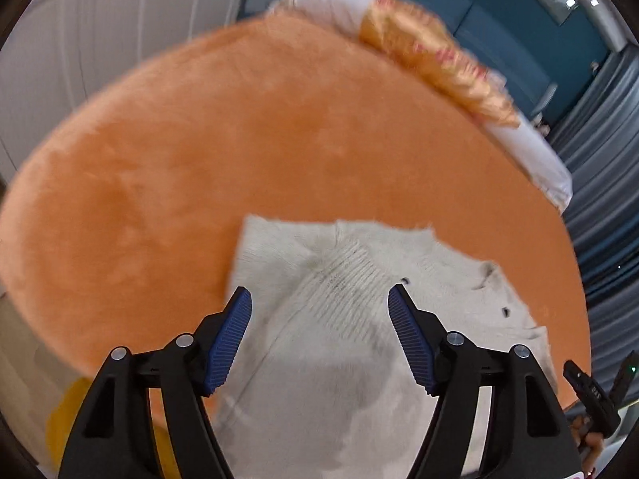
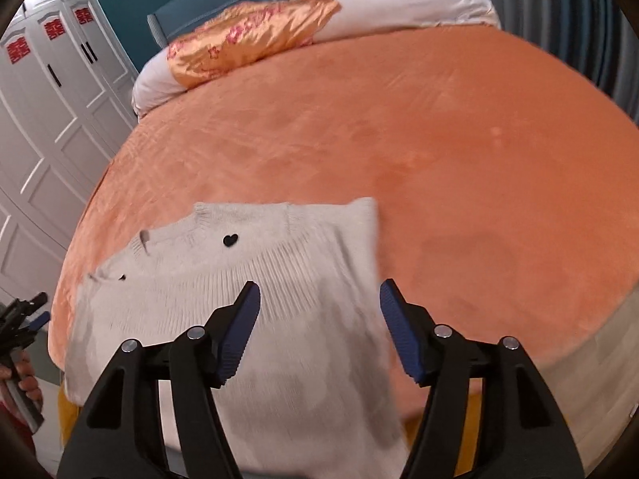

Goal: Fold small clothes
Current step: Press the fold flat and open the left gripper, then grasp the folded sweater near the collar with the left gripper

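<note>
Left claw (image 1: 319, 299) and right claw (image 2: 317, 293) both hang with jaws spread, nothing between the blue pads, above a cream knit cardigan (image 2: 239, 299) lying on the orange bed (image 2: 439, 151), near its front edge.

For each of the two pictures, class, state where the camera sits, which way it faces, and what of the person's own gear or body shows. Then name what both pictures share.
Left wrist view: sits on the left gripper, looking down over the pale grey knitted sweater; open blue-padded jaws; right gripper at the right edge.
Right wrist view: sits on the right gripper, facing the white wardrobe; open jaws, a hand at left.
Shared: sweater, orange plush bedspread, gold satin pillow.
</note>
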Demonstrator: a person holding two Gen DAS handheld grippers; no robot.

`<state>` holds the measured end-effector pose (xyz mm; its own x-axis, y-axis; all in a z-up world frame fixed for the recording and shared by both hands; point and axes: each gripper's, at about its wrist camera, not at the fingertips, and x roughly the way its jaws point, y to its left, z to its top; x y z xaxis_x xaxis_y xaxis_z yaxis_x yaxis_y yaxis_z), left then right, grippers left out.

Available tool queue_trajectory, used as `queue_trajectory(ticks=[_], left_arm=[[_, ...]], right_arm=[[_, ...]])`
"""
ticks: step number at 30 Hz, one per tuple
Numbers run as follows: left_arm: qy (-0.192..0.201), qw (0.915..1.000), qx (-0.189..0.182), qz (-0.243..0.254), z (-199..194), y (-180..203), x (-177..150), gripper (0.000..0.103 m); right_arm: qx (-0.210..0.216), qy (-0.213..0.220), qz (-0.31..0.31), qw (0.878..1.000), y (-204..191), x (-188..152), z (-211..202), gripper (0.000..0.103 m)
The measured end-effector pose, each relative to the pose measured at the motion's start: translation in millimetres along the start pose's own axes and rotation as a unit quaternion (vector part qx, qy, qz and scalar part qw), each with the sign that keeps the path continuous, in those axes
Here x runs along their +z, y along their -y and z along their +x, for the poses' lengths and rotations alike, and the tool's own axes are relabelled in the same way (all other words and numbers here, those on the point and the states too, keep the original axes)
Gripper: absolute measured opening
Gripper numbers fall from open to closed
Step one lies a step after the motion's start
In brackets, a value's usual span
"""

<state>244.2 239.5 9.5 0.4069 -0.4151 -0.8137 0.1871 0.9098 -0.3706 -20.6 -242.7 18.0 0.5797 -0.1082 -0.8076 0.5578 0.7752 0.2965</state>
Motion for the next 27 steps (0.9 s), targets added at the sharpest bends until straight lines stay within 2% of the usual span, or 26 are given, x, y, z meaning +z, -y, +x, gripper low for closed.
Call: queue_trajectory(ticks=[3,5,6,7,8,9,12,15,17,18,20,22,23,24,27], left_arm=[[-0.05,0.9985,-0.006,-0.019,41,0,1,0.068],[-0.051,0.9986,-0.006,-0.014,48,1,0,0.065],[-0.049,0.9988,-0.002,-0.004,50,5,-1,0.054],[-0.051,0.9987,-0.004,0.005,50,7,1,0.027],[-0.056,0.9983,-0.009,0.012,50,8,4,0.012],[-0.056,0.9982,-0.015,0.012,46,9,4,0.008],[-0.008,0.9994,-0.031,0.01,16,11,16,0.007],[0.054,0.9974,-0.048,-0.001,-22,17,35,0.007],[0.084,0.9956,-0.04,-0.006,-33,16,46,0.007],[0.084,0.9958,-0.036,-0.007,-31,13,49,0.007],[0.061,0.9981,-0.002,0.004,-6,11,51,0.007],[0.026,0.9984,0.043,0.026,30,13,43,0.007],[-0.003,0.9975,0.064,0.03,54,10,35,0.007],[-0.019,0.9967,0.075,0.025,69,5,28,0.007],[-0.012,0.9966,0.08,0.016,79,-2,21,0.008]], right_arm=[[-0.002,-0.025,0.022,0.999,4,1,28,0.06],[-0.014,-0.036,0.02,0.999,0,-1,41,0.054],[-0.02,-0.042,0.016,0.999,-1,-4,43,0.034],[-0.023,-0.047,0.011,0.999,-2,-5,44,0.009],[-0.019,-0.05,0.006,0.999,-5,-4,43,0.008],[-0.016,-0.044,0.005,0.999,-8,-3,40,0.007],[0.015,0.014,0.012,1.0,-15,18,3,0.007],[0.072,0.094,0.035,0.992,-16,46,-42,0.006],[0.074,0.129,0.033,0.988,-18,61,-56,0.006],[0.068,0.132,0.029,0.989,-18,64,-53,0.006],[0.036,0.106,0.021,0.993,-16,66,-25,0.006],[0.007,0.047,0.029,0.998,-6,60,22,0.006],[-0.008,0.018,0.031,0.999,-1,55,44,0.006],[-0.025,-0.006,0.031,0.999,4,50,63,0.006],[-0.036,-0.031,0.045,0.998,13,41,84,0.006]])
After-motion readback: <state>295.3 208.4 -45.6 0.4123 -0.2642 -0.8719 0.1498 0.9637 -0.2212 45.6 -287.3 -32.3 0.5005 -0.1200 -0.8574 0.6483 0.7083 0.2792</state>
